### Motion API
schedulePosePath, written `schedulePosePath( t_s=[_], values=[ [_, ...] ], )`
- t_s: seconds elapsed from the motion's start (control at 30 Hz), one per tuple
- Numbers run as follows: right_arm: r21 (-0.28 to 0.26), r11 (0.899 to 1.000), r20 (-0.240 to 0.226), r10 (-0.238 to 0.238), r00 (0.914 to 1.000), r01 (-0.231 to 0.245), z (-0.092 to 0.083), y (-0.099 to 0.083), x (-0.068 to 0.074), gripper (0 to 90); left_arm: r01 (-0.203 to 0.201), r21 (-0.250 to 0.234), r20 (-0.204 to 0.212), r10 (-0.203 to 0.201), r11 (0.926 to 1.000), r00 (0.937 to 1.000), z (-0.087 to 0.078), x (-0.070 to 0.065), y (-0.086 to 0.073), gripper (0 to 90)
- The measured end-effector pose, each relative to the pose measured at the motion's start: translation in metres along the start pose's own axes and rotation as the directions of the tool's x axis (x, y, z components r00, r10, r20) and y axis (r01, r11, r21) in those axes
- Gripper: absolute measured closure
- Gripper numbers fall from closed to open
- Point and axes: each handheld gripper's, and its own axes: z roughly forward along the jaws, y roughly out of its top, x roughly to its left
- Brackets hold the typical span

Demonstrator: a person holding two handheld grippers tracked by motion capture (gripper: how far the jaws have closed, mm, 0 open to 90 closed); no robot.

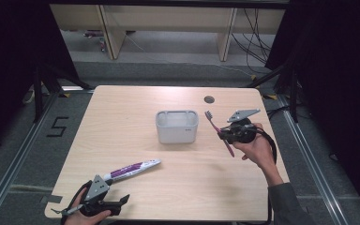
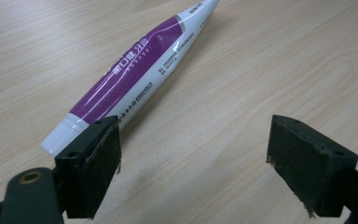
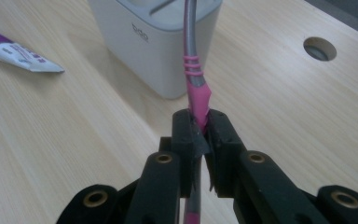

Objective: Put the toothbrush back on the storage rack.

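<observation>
White holder (image 1: 176,126) (contents unclear) stands beside the right gripper (image 1: 223,132) clamping a pink toothbrush (image 1: 218,132); left gripper (image 1: 122,200) gapes.

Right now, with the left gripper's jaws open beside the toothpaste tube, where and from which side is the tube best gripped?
Probably across the purple middle of the toothpaste tube, coming straight down from above. It lies flat on the table, so its long sides are free; the left gripper has one jaw beside the cap end and would need shifting over.
</observation>
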Motion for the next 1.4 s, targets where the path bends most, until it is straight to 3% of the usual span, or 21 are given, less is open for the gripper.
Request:
schedulePosePath(
  t_s=[0.17,0.2,0.23,0.33,0.43,0.5,0.53,0.63,0.67,0.73,0.77,0.9,0.97,1.03,1.07,1.17,1.2,1.27,1.3,1.4],
  values=[
    [-0.028,1.0,-0.001,0.001,1.0,-0.001,0.003,0.011,0.001,83.1,-0.009,0.006,0.003,0.009,0.9999,1.0,0.0,0.0,0.0,17.3],
    [-0.029,0.999,-0.015,0.041,0.999,-0.042,0.004,0.013,0.003,83.1,-0.005,0.001,0.003,0.005,1.0,1.0,0.0,0.0,0.0,17.3],
    [-0.033,0.999,-0.02,0.015,0.9997,-0.015,0.004,0.016,0.001,83.1,-0.004,0.002,0.003,0.004,1.0,1.0,0.0,0.0,0.0,17.3],
    [-0.06,0.998,-0.03,0.031,0.9991,-0.033,0.006,0.022,0.003,83.1,-0.004,0.001,0.003,0.004,1.0,1.0,0.0,0.0,0.0,17.3],
    [-0.075,0.997,-0.037,0.009,0.9993,-0.012,0.007,0.03,0.004,83.1,-0.003,0.001,0.006,0.003,1.0,1.0,0.001,0.0,0.0,17.3],
    [-0.075,0.997,-0.051,0.03,0.9983,-0.034,0.008,0.033,0.006,83.1,-0.001,-0.01,0.005,0.001,1.0,1.0,0.001,-0.001,0.0,17.3],
    [-0.086,0.996,-0.044,0.009,0.999,-0.012,0.009,0.035,0.005,83.1,-0.002,-0.005,0.007,0.002,1.0,1.0,0.001,-0.001,0.0,17.3],
    [-0.091,0.996,-0.05,0.012,0.9987,-0.016,0.01,0.04,0.005,83.1,-0.009,0.007,0.005,0.009,0.9999,0.9999,0.0,0.0,0.0,17.3],
    [-0.105,0.994,-0.056,0.031,0.9979,-0.037,0.011,0.042,0.007,83.1,-0.008,0.006,0.005,0.008,0.9999,1.0,0.0,0.0,0.0,17.3],
    [-0.117,0.993,-0.055,0.013,0.9984,-0.019,0.011,0.045,0.005,83.1,-0.007,0.005,0.005,0.007,1.0,1.0,0.0,0.0,0.0,17.3],
    [-0.106,0.993,-0.065,0.039,0.9971,-0.046,0.01,0.046,0.007,83.1,-0.007,0.005,0.004,0.007,1.0,1.0,0.0,0.0,0.0,17.3],
    [-0.124,0.992,-0.066,0.027,0.9975,-0.035,0.01,0.053,0.006,83.1,-0.007,0.005,0.004,0.007,1.0,1.0,0.0,0.0,0.0,17.3],
    [-0.149,0.989,-0.067,0.013,0.9977,-0.023,0.011,0.056,0.004,83.1,-0.008,0.004,0.004,0.008,1.0,1.0,-0.001,0.0,0.0,17.3],
    [-0.161,0.985,-0.08,0.044,0.9958,-0.056,0.012,0.059,0.004,83.1,-0.007,0.004,0.004,0.007,1.0,1.0,-0.001,0.0,0.0,17.3],
    [-0.172,0.984,-0.07,0.029,0.9971,-0.04,0.012,0.06,0.003,83.1,-0.006,0.003,0.003,0.006,1.0,1.0,-0.001,0.0,0.0,17.3],
    [-0.187,0.98,-0.073,0.052,0.996,-0.065,0.014,0.064,0.003,83.1,-0.006,-0.001,0.005,0.006,1.0,1.0,-0.001,0.001,0.0,17.3],
    [-0.189,0.981,-0.08,0.038,0.996,-0.053,0.015,0.065,0.001,83.1,-0.008,-0.001,0.004,0.008,1.0,1.0,-0.001,0.001,0.0,17.3],
    [-0.204,0.976,-0.082,0.054,0.9952,-0.07,0.016,0.068,0.002,83.1,-0.009,0.0,0.003,0.009,1.0,1.0,-0.001,0.001,0.0,17.3],
    [-0.204,0.978,-0.078,0.035,0.9963,-0.051,0.016,0.07,0.0,83.1,-0.008,-0.001,0.004,0.008,1.0,1.0,-0.001,0.001,0.0,17.3],
    [-0.222,0.973,-0.086,0.051,0.995,-0.069,0.016,0.075,0.0,83.1,-0.006,-0.001,0.005,0.006,1.0,1.0,-0.001,0.0,0.0,17.3]
  ],
)
